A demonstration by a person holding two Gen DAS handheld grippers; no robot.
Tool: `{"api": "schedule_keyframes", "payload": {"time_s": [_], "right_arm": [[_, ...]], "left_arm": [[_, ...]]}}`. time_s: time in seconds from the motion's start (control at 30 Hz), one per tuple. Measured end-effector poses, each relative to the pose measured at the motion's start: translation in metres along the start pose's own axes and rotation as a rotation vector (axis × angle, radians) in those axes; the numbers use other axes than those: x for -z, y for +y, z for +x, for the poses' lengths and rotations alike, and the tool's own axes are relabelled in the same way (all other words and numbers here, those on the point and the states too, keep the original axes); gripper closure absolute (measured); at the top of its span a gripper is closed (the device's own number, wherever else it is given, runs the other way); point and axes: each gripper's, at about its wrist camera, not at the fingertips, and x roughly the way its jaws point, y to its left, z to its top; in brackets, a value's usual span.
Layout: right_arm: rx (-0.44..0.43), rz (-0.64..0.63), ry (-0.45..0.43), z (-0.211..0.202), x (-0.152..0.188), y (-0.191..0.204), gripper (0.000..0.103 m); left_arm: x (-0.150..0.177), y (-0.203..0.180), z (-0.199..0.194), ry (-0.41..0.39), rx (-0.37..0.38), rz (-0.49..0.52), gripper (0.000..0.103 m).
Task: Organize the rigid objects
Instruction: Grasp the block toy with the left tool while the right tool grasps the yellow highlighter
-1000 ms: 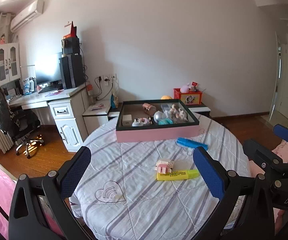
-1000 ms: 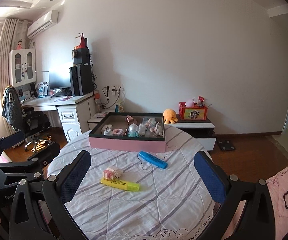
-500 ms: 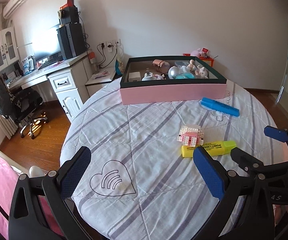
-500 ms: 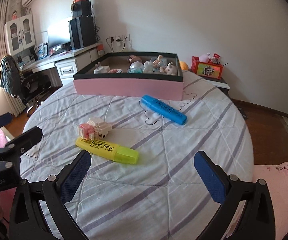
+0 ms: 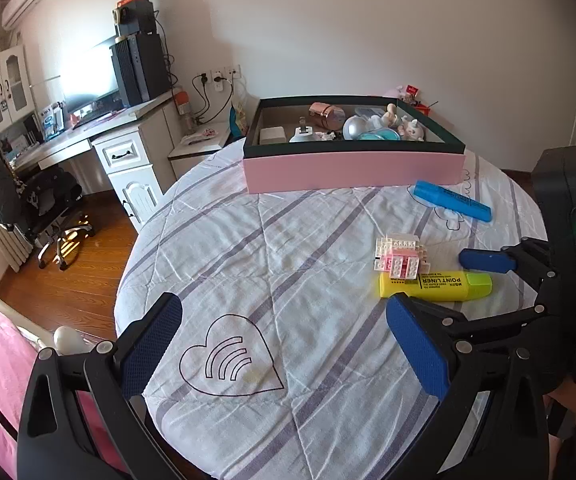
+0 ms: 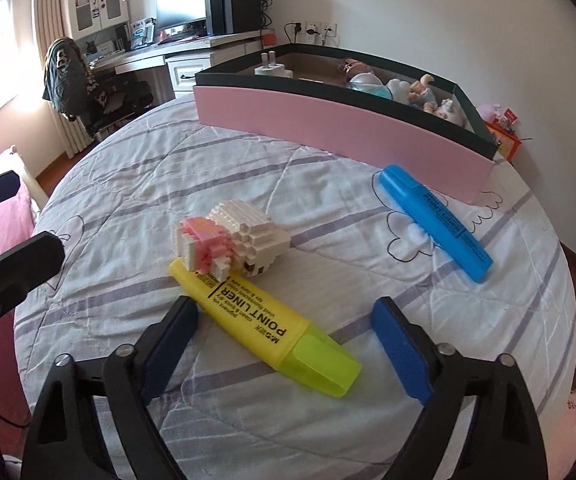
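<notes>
Right gripper (image 6: 283, 332) tilts steeply down over the yellow highlighter (image 6: 263, 320) on the round table (image 6: 127, 184); its jaws, just closing, straddle it without touching. Left gripper (image 5: 283, 344) hangs released above bare quilt, angled downward.

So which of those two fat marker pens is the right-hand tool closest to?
The yellow highlighter, lying between the open right tool's fingers beside the brick toy. The blue highlighter lies farther off, near the pink box.

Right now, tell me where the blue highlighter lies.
The blue highlighter lies on the bedspread, right in both views, just before the pink box, apart from the yellow highlighter.
</notes>
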Motion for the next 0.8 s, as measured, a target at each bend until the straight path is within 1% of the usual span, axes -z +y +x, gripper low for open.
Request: {"api": "schedule_keyframes", "payload": {"time_s": [0.03,0.07,0.1,0.17,0.23,0.37,0.47,0.57,0.6,0.67,0.73,0.8], "right_arm": [[-0.020,-0.005,-0.005,-0.002,0.001,0.002,0.036],[-0.026,-0.008,-0.006,-0.005,0.001,0.004,0.046],[-0.028,-0.016,-0.011,-0.007,0.003,0.006,0.050],[-0.039,-0.031,-0.016,-0.012,0.006,0.010,0.066],[-0.049,-0.034,-0.020,-0.018,0.013,0.013,0.073],[-0.048,-0.014,-0.043,-0.034,0.029,0.011,0.076],[-0.039,0.030,-0.045,-0.044,0.042,-0.003,0.076],[0.009,0.091,-0.057,-0.059,0.054,-0.022,0.076],[0.026,0.110,-0.058,-0.060,0.054,-0.030,0.076],[0.045,0.149,-0.065,-0.059,0.053,-0.048,0.076],[0.044,0.164,-0.060,-0.053,0.048,-0.058,0.076],[0.040,0.159,-0.056,-0.047,0.040,-0.061,0.076]], "left_arm": [[0.000,-0.001,0.000,0.001,0.002,0.003,0.000],[0.001,-0.003,0.000,0.004,0.004,0.007,0.000],[0.001,-0.004,-0.001,0.006,0.007,0.012,0.000],[0.002,-0.006,-0.003,0.007,0.013,0.020,0.000],[0.002,-0.010,-0.004,0.007,0.021,0.022,0.000],[0.002,-0.021,-0.001,0.018,0.050,0.035,0.000],[0.000,-0.033,0.007,0.033,0.070,0.051,0.000],[-0.006,-0.048,0.021,0.050,0.106,0.076,0.000],[-0.009,-0.052,0.029,0.064,0.114,0.078,0.000],[-0.014,-0.060,0.043,0.089,0.109,0.083,0.000],[-0.020,-0.067,0.057,0.102,0.108,0.100,0.000],[-0.025,-0.072,0.070,0.118,0.087,0.121,0.000]]}}
